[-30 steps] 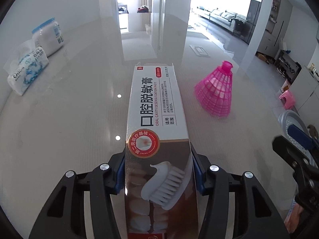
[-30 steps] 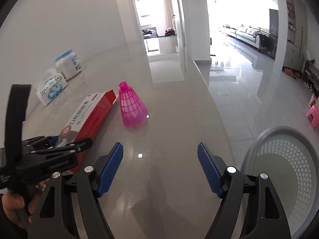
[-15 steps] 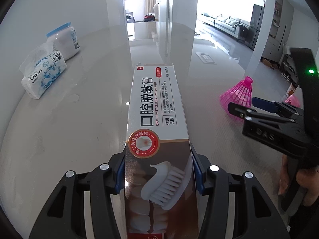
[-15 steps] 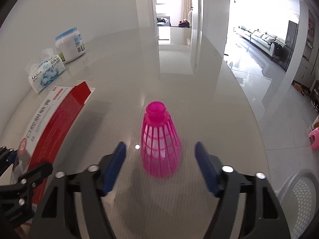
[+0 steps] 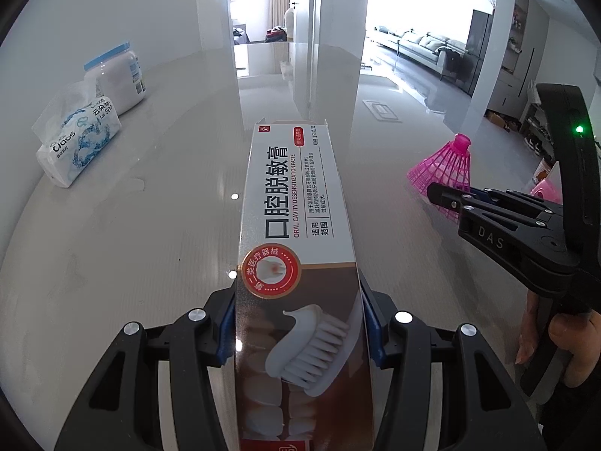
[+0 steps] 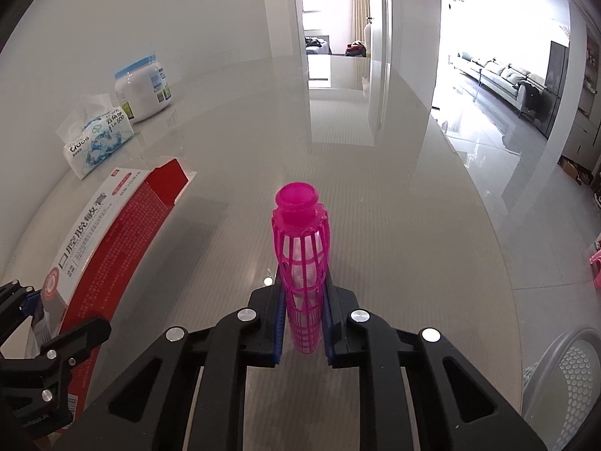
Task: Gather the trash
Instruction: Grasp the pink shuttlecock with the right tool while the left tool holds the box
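A toothpaste box (image 5: 300, 263) is pinched at its near end between the fingers of the left gripper (image 5: 298, 325), its length pointing away over the glossy table (image 5: 131, 244). A pink plastic shuttlecock (image 6: 302, 263) is squeezed narrow between the fingers of the right gripper (image 6: 302, 332), cap end forward. A perforated grey bin (image 6: 574, 372) is seen low at the right, beyond the table edge. Farther back at the left, a tissue pack (image 6: 97, 146) and a white jar (image 6: 142, 86) are placed just beside each other near the wall.
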`<state>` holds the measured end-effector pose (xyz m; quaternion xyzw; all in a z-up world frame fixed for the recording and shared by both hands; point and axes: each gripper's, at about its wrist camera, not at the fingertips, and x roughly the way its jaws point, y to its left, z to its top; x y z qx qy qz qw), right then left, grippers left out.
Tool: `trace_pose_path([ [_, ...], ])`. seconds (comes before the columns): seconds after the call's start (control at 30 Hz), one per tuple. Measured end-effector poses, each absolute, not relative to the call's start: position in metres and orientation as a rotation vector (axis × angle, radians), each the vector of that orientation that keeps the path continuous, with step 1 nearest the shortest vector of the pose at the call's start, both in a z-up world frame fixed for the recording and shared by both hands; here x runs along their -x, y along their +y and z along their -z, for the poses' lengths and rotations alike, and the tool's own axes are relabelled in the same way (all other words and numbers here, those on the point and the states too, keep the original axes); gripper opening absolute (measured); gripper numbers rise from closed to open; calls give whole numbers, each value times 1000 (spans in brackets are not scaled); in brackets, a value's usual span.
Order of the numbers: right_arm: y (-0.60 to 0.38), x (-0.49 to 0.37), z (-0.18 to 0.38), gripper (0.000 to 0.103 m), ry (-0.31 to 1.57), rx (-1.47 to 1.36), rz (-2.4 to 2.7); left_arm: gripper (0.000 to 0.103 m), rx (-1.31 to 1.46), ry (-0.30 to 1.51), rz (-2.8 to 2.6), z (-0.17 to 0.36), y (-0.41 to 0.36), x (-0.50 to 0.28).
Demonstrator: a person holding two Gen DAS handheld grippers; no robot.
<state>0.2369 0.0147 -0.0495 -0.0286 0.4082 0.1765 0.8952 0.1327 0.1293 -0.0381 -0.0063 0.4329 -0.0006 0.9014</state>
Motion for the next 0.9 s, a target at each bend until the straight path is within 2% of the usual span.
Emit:
trace_pose_path([
  [0.53, -3, -221, 48, 15, 845, 19, -341, 51, 2, 886, 22, 33, 123, -125],
  [0.7, 6, -232, 50, 30, 863, 3, -325, 51, 4, 889, 25, 34, 122, -124],
  [0.9, 15, -246, 53, 28, 893, 3, -338, 51, 14, 895, 23, 36, 127, -127],
])
